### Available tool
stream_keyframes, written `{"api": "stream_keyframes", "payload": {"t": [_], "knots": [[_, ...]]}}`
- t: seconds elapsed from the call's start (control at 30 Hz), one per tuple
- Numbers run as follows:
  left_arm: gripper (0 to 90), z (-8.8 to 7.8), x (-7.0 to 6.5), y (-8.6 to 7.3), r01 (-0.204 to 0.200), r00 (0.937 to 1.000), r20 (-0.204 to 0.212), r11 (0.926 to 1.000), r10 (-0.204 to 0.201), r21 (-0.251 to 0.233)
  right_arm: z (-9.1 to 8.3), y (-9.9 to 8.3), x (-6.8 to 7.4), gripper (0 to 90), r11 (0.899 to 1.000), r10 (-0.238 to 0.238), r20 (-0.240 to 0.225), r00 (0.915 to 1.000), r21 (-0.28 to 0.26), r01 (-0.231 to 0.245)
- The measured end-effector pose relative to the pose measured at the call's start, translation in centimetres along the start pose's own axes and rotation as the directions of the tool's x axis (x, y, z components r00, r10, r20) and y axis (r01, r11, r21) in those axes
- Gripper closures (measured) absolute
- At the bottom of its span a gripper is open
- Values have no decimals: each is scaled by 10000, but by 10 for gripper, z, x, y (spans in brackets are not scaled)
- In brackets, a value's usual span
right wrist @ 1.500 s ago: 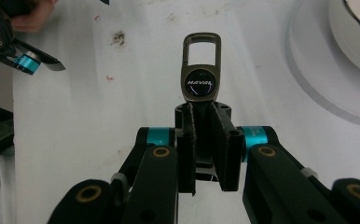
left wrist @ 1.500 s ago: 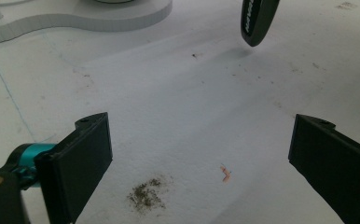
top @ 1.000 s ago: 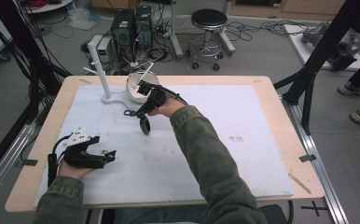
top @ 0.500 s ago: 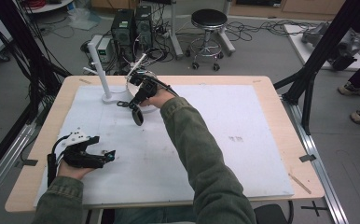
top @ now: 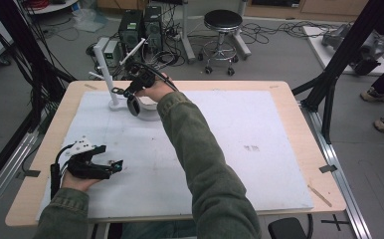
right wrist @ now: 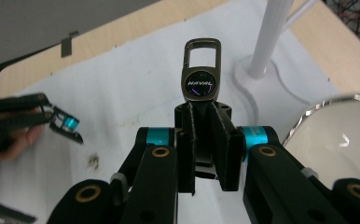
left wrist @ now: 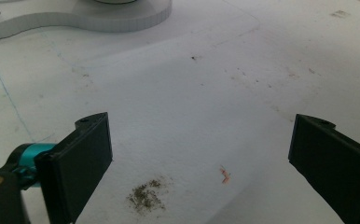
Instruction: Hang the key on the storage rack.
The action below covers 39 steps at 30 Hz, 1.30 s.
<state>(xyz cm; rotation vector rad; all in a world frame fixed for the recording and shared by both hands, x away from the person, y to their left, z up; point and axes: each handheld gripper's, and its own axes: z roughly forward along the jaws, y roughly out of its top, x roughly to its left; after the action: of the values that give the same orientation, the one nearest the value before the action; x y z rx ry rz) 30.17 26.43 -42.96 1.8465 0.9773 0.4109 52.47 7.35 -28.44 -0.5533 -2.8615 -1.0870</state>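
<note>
One word can be read: "HAVAL", in pale letters on the dark round badge of the key fob (right wrist: 201,74), which stands just above the right gripper (right wrist: 209,140), pinched between its fingers (right wrist: 226,144).

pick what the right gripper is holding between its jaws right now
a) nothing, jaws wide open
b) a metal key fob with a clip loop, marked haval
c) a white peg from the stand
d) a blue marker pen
b: in the right gripper view the right gripper has its jaws shut on the key fob, a dark metal piece with a clip loop on top and a round badge that reads HAVAL.
</note>
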Motion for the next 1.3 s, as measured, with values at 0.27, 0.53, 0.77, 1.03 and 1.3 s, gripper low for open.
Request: {"api": "stream_keyframes", "payload": {"t": [0.27,0.53,0.77,1.03,1.3], "knots": [[65,-1,2,0,62,10000,8,10000,-62,-35,6,21,4,808,9973,-57,383,9992,-723,85],[66,-1,5,0,281,9996,-31,9995,-282,-154,2,27,3,808,9905,86,459,9989,-1372,-22],[65,0,6,0,327,9994,-64,9994,-328,-131,-3,28,2,808,9881,11,579,9983,-1537,79],[66,0,6,0,313,9995,-101,9994,-315,-135,-9,30,0,808,9725,-2,634,9980,-2325,150],[66,-1,7,0,346,9993,-112,9992,-349,-185,-4,39,1,808,9639,150,544,9984,-2662,0]]}}
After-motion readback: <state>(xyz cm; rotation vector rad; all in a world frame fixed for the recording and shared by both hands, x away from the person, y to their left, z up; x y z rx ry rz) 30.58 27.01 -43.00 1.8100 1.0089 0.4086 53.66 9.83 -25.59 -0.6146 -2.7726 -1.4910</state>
